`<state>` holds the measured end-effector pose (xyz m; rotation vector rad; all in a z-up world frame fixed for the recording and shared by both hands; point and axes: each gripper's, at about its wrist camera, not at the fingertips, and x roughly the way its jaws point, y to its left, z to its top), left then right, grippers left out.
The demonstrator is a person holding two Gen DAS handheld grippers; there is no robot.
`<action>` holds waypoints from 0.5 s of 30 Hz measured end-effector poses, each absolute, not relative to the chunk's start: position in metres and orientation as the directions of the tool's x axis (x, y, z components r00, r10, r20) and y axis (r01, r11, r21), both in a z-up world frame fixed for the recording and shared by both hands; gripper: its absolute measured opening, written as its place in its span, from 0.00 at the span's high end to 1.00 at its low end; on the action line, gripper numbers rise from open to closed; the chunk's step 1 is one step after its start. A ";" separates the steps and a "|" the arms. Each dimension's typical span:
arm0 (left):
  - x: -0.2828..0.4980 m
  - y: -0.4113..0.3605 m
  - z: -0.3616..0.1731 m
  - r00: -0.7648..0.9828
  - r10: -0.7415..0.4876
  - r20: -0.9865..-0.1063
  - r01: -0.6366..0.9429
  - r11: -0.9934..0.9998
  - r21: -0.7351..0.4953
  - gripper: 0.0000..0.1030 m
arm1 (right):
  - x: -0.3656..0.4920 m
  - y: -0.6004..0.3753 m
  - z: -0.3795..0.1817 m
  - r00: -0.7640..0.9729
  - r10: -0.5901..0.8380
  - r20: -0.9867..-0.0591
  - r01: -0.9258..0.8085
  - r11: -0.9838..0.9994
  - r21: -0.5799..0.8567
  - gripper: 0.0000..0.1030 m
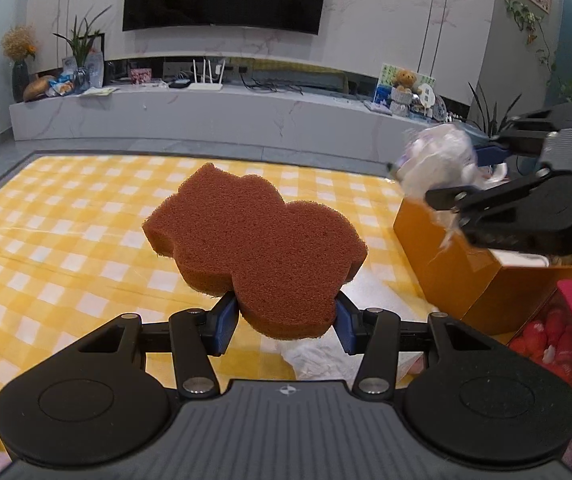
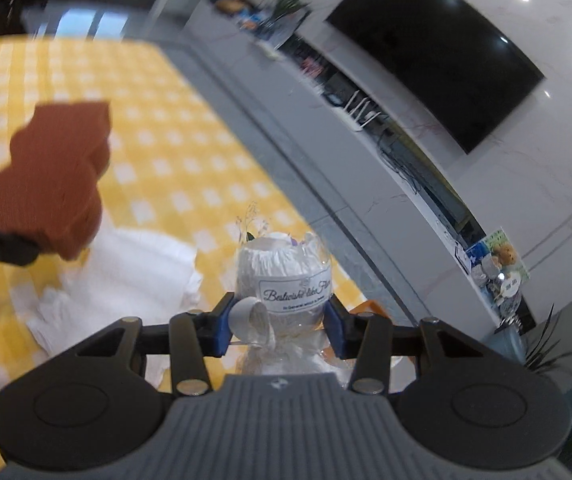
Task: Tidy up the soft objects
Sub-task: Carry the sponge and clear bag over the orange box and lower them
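Note:
My left gripper [image 1: 286,322] is shut on a brown bear-shaped sponge [image 1: 254,246] and holds it above the yellow checked tablecloth [image 1: 66,216]. The sponge also shows in the right wrist view [image 2: 52,180] at the left. My right gripper [image 2: 280,326] is shut on a white wrapped towel bundle [image 2: 282,276] in clear plastic with a printed label. In the left wrist view the right gripper [image 1: 474,174] holds that bundle [image 1: 436,160] over the orange cardboard box [image 1: 446,264] at the right.
A white cloth [image 2: 126,268] lies on the tablecloth below the sponge, also in the left wrist view [image 1: 322,356]. A clear bin with red soft items [image 1: 554,340] sits in front of the box. A TV console [image 1: 206,114] stands beyond the table.

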<state>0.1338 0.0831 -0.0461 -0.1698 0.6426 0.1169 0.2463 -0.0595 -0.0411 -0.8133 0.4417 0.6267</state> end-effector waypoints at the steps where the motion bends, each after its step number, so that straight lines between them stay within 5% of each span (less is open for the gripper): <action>1: 0.132 0.082 -0.042 0.799 0.057 -0.599 -0.160 0.980 -0.121 0.45 | 0.246 -0.065 -0.034 0.731 0.353 -0.584 -0.667 0.547 -0.505 0.56; 15: 0.157 0.003 0.014 0.849 -0.143 -0.509 0.113 0.990 -0.089 0.45 | 0.247 -0.176 0.029 0.722 0.383 -0.576 -0.573 0.798 -0.188 0.56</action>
